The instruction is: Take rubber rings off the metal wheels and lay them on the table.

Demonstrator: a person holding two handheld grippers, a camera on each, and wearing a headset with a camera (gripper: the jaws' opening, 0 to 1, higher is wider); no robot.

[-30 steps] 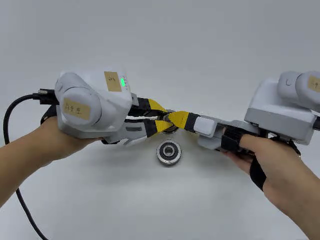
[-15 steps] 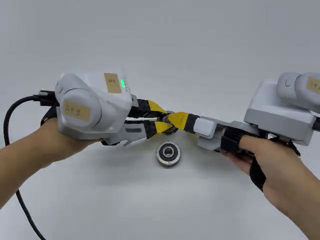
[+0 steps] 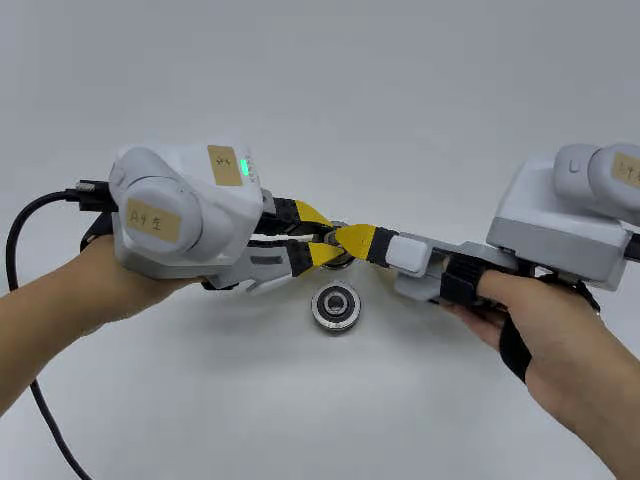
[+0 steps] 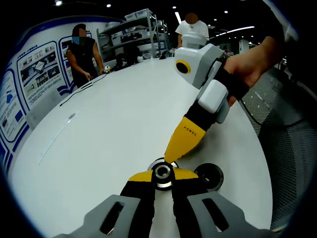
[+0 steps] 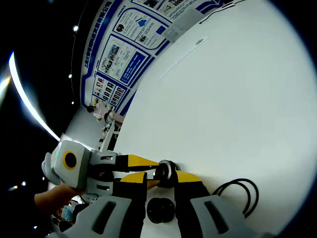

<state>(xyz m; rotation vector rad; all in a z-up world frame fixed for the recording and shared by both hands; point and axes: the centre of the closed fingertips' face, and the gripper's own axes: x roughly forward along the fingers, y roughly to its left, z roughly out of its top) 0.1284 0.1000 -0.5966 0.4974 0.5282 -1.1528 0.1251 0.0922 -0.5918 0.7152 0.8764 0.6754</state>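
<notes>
A metal wheel [image 3: 336,252] with a black rubber ring is held just above the white table between both grippers. My left gripper [image 3: 322,246] comes in from the left and is shut on that wheel [image 4: 162,172]. From the right, my right gripper [image 3: 348,240] is shut on the ring at the rim of the same wheel [image 5: 166,170]. Its yellow jaw tip meets the wheel's edge in the left gripper view. A second wheel [image 3: 337,306] with its black ring lies flat on the table just in front of the held one, apart from both grippers.
A black cable [image 3: 22,230] trails from the left gripper across the table's left side. People stand by shelves [image 4: 131,34] beyond the far table edge. Posters [image 5: 126,57] line a wall.
</notes>
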